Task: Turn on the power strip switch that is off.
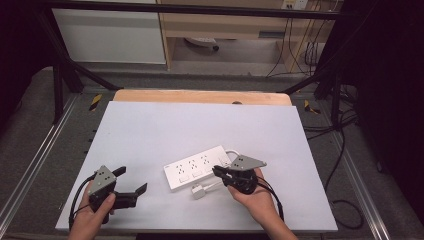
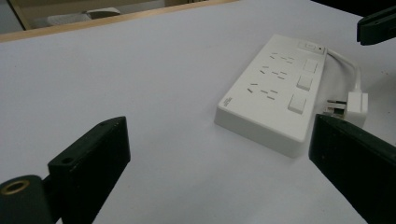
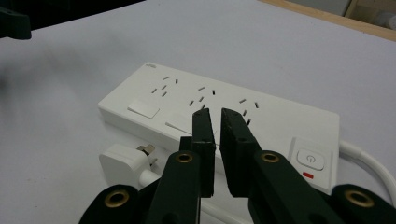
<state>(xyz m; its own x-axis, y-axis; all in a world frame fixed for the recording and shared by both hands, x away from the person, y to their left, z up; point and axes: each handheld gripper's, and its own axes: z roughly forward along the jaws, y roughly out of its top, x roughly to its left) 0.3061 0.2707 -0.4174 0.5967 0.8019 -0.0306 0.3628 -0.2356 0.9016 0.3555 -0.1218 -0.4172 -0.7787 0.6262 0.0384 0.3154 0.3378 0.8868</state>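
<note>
White table, power strip near its front edge, plug lying loose just beside it. Right gripper nearly shut, holding nothing, tips over the strip's rocker switches — looks like switch-pressing; next move needs a straight push down. Left gripper wide open, empty, parked well apart.

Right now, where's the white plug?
In the high view, the white plug lies on the white board, just in front of the power strip, beside the right gripper on its left.
</note>
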